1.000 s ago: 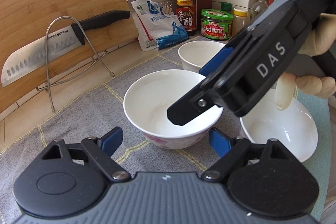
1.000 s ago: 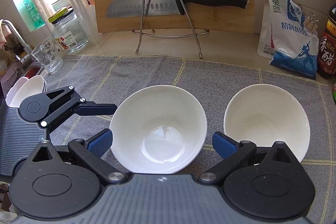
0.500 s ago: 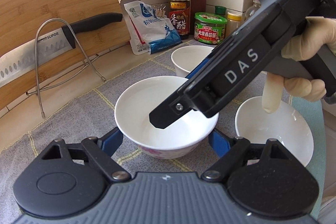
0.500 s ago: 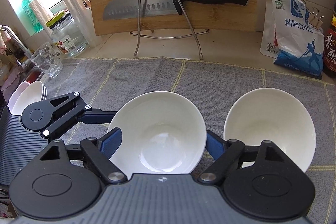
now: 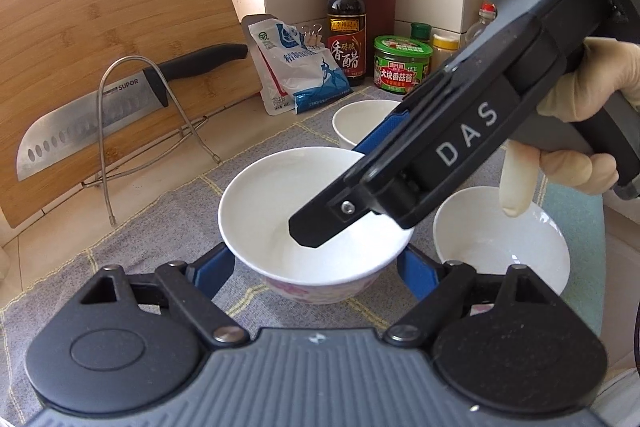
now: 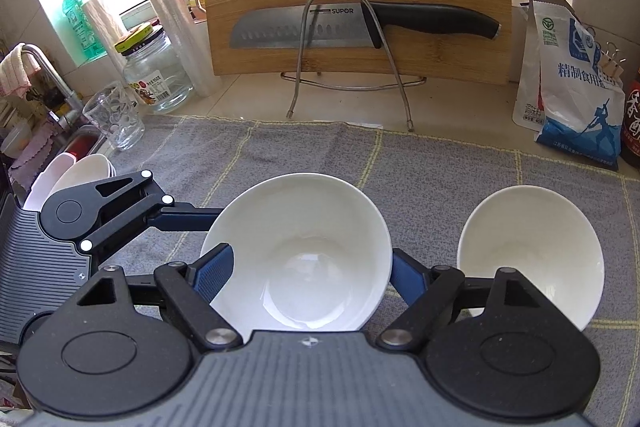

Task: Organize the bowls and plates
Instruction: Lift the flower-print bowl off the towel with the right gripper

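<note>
Right tool (image 6: 310,271) jaws have just closed onto flowered bowl (image 5: 316,223), which sits on grey mat (image 6: 440,163); left tool (image 5: 316,263) apparently clamps it too, pad contact partly hidden

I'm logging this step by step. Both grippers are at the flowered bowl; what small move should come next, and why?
Probably lift the flowered bowl straight up off the grey cloth. The left gripper and right gripper, whose jaws have just been closing, both have their blue pads against its sides, so it looks gripped and ready to carry toward the smaller bowl for stacking.
</note>
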Motion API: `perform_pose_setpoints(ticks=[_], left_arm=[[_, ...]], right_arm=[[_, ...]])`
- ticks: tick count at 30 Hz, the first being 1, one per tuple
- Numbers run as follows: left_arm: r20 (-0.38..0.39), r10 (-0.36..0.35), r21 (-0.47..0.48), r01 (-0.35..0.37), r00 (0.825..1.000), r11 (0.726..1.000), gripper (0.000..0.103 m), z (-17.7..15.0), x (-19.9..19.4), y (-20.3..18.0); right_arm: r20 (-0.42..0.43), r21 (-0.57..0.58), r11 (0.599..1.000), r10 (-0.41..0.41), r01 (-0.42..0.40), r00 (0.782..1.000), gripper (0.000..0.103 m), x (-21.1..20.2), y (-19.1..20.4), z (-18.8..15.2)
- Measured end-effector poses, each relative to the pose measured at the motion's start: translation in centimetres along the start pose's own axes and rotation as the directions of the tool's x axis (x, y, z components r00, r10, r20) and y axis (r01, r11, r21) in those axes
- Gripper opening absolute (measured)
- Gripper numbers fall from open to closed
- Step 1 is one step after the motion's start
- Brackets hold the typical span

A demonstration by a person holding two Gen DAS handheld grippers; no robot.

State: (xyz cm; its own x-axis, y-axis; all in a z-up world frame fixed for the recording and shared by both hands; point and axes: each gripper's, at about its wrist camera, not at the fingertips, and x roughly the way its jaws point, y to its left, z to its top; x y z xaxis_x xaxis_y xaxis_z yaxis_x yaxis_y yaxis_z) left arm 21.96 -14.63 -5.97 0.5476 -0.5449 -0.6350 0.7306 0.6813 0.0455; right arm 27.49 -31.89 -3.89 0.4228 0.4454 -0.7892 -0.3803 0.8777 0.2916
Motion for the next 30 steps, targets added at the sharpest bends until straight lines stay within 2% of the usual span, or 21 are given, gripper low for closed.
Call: perform_pose_setpoints(ticks=[14, 30], left_arm=[[-0.022, 0.009, -0.019, -0.009, 1.000, 1.000, 0.088, -3.6, -6.1, -0.1], [-0.084, -0.088, 0.022, 0.090, 0.993, 0.996, 0.088, -8.3, -10.3, -0.6]], right_arm=[[-0.021, -0.034, 0.997, 0.063, -0.063, 0.998, 0.088, -1.4, 6.5, -2.7], [-0.071, 0.031, 0.997, 0.067, -0.065, 0.995, 0.088, -2.5, 11.7, -7.3]])
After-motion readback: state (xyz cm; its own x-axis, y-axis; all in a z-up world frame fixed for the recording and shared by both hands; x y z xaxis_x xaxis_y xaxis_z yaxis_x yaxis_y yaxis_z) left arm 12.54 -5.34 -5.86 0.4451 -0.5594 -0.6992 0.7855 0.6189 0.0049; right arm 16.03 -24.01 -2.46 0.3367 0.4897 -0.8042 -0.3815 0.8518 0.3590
